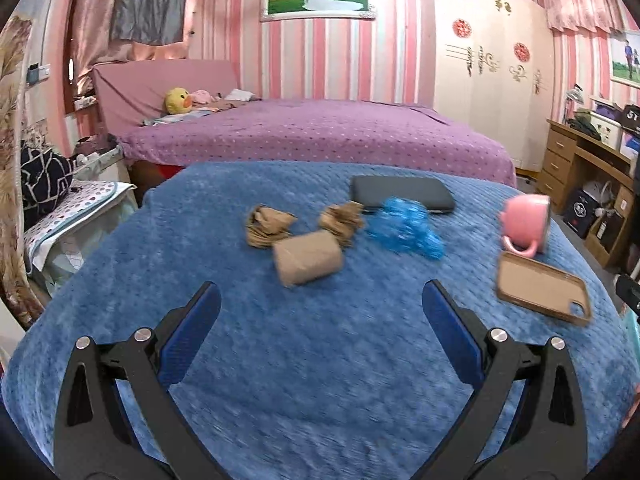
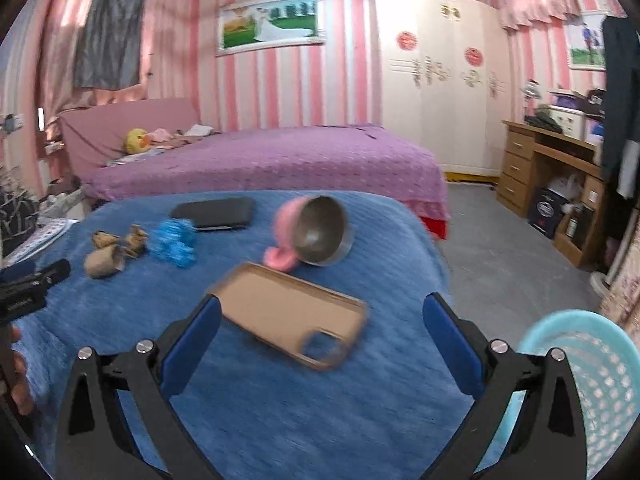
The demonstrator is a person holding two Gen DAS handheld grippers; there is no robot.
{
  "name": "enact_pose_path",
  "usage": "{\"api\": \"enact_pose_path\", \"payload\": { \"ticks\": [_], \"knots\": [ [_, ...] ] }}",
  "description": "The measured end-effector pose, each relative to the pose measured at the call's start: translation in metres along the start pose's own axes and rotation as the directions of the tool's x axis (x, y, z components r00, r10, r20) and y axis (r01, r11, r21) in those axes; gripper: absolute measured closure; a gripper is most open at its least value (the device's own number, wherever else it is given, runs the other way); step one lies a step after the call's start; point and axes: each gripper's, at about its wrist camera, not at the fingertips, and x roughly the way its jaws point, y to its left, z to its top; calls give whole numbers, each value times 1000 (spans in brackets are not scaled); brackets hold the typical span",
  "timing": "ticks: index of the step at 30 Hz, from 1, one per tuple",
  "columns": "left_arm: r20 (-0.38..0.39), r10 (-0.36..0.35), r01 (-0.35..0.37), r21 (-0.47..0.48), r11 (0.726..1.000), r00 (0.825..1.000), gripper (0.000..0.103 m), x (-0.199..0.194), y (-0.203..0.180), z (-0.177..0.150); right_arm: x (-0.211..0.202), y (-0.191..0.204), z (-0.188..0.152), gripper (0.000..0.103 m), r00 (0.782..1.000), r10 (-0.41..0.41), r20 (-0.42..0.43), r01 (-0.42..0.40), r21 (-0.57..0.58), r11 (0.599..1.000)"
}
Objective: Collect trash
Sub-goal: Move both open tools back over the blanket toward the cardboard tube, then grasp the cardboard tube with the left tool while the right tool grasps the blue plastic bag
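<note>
Both grippers, left (image 1: 320,312) and right (image 2: 320,320), jaws wide apart, empty. Brown paper wads (image 1: 308,258) left of pink cup (image 1: 526,222); blue wrapper (image 1: 404,228) between.

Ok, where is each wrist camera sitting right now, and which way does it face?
Left wrist: behind the open left tongs, over the blue blanket, facing the brown paper wads and the purple bed; only its fingers show.
Right wrist: behind the open right tongs, further right, facing the phone case; the left tongs and a hand show at the left edge, the basket at right.
Shared: paper wads, blue plastic, pink cup, case.
</note>
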Motion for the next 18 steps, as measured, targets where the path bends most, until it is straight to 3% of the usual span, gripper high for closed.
{"api": "enact_pose_path", "payload": {
  "ticks": [9,15,18],
  "knots": [
    [36,122,-119,-58,991,992,6,19,34,10,30,69,20,5,995,89,38,-86,-64,994],
    [-21,156,-157,-98,983,988,6,40,50,13,49,85,19,5,996,77,43,-73,-84,994],
    [-88,121,-130,-94,987,989,6,57,50,13,55,82,18,5,997,66,30,-63,-66,996]
  ]
}}
